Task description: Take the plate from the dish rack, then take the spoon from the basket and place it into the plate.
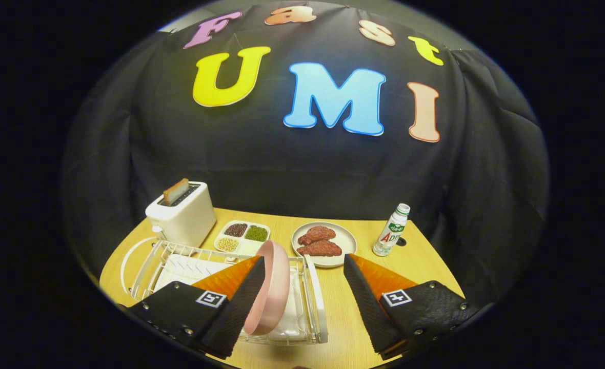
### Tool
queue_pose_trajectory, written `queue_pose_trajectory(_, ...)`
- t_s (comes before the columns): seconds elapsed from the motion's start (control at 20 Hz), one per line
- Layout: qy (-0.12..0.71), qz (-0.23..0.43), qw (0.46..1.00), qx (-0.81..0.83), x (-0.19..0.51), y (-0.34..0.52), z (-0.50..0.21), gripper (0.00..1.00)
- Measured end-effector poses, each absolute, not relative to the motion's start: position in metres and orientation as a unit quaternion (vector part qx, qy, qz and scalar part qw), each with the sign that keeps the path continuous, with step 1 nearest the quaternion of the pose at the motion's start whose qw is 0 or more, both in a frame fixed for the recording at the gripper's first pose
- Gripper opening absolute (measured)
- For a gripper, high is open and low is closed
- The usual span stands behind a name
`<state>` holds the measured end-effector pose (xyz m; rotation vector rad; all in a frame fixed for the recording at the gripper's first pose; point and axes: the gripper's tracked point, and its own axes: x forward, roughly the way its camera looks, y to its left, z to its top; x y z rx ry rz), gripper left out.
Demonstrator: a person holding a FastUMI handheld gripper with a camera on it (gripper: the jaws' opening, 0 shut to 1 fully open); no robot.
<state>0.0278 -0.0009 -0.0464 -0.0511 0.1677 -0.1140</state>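
Observation:
A pink plate [274, 287] stands on edge in the white wire dish rack [315, 302] on the wooden table. My gripper [302, 271] is open, its two black and orange fingers spread wide. The left finger [241, 294] lies right beside the plate's left face, and I cannot tell whether it touches. The right finger [371, 297] is well off to the plate's right, over the table beyond the rack's edge. The plate sits between the fingers, close to the left one.
Beyond the rack stand a white toaster [182, 215] with a slice of toast, a divided dish of beans [242, 237], a plate with pieces of meat [324, 243] and a small white bottle [390, 230]. Black cloth walls in the table's far side.

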Motion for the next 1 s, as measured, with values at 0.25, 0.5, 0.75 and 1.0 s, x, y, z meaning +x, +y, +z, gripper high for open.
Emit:
queue_pose_trajectory(0.25,0.12,-0.079,0.989,-0.038,0.044,0.004,-0.067,0.95)
queue_pose_trajectory(0.5,0.151,-0.097,0.983,-0.03,0.055,0.0,-0.084,0.7)
queue_pose_trajectory(0.75,0.175,-0.094,0.979,-0.044,0.059,0.006,-0.088,0.22)
queue_pose_trajectory(1.0,0.189,-0.161,0.964,-0.101,0.056,0.003,-0.083,0.11)
